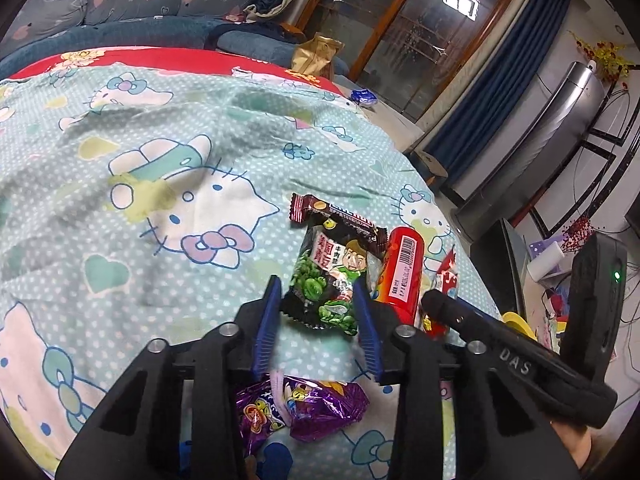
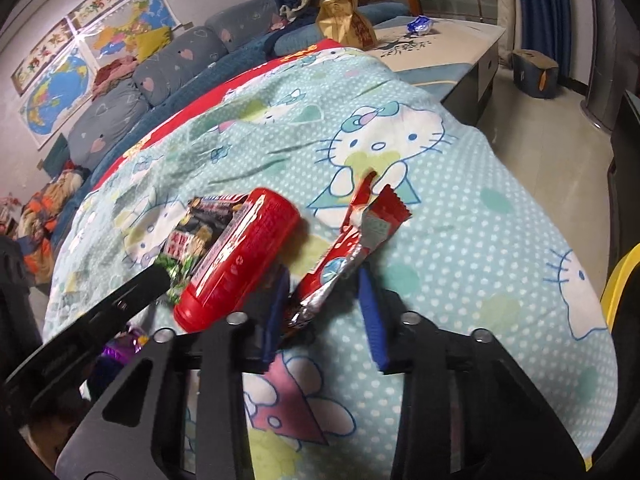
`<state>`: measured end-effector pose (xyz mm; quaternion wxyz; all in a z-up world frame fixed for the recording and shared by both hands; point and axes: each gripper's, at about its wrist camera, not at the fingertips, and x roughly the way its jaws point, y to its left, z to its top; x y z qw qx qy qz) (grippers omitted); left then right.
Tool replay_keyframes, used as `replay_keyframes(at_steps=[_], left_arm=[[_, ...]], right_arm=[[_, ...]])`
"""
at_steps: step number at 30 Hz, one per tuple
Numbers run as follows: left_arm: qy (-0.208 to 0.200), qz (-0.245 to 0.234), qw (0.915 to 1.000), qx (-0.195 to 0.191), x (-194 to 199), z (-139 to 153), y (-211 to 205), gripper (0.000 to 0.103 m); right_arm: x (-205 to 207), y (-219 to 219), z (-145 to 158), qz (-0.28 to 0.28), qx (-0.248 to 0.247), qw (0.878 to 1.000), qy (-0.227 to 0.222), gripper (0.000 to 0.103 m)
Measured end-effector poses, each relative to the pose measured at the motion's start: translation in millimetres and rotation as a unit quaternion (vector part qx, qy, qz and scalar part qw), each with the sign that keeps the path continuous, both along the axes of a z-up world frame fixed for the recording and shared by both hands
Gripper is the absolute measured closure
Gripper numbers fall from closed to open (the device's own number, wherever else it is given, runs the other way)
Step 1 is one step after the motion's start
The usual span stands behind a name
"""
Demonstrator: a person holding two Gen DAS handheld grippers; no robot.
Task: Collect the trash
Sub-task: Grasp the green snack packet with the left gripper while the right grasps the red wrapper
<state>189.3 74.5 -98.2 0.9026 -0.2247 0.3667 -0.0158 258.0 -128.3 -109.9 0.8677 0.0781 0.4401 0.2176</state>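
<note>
On the Hello Kitty cloth (image 1: pixel 160 160) lie several wrappers. My left gripper (image 1: pixel 318 284) is open, its blue fingers on both sides of a black-and-green snack packet (image 1: pixel 330 280). A brown bar wrapper (image 1: pixel 340 216) lies behind it, a red bottle (image 1: pixel 402 272) to its right, a purple wrapper (image 1: pixel 304 404) beneath the gripper. My right gripper (image 2: pixel 326 280) is open around the lower end of a red-and-silver wrapper (image 2: pixel 352 244). The red bottle shows in the right wrist view (image 2: pixel 240 256) just left of it, with the other gripper's black finger (image 2: pixel 120 300) beside it.
A gold bag (image 1: pixel 314 56) stands at the cloth's far edge, beside a blue sofa (image 1: pixel 120 4). A blue wrapper (image 2: pixel 419 24) lies on the bare tabletop (image 2: pixel 460 44). A yellow bin rim (image 2: pixel 620 280) shows at the right edge. A silver standing unit (image 1: pixel 540 148) is on the floor.
</note>
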Motion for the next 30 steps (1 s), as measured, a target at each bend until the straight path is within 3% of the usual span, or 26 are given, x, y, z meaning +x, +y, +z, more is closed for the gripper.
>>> replay_keyframes(at_steps=[5, 8, 15, 30], left_arm=[[-0.003, -0.001, 1.0, -0.001, -2, -1, -1, 0.092], [-0.01, -0.003, 0.9999, 0.0, -5, 0, -2, 0.098], [-0.054, -0.004, 0.9985, 0.011, -22, 19, -7, 0.099], [-0.092, -0.011, 0.9956, 0.017, -45, 49, -12, 0.099]], right_arm=[[-9, -3, 3, 0.012, 0.004, 1.0, -0.001, 0.085], [-14, -6, 4, 0.016, 0.007, 1.0, 0.0, 0.087], [-26, -10, 9, 0.032, 0.013, 0.999, 0.002, 0.088], [-57, -4, 24, 0.082, 0.014, 0.996, -0.012, 0.093]])
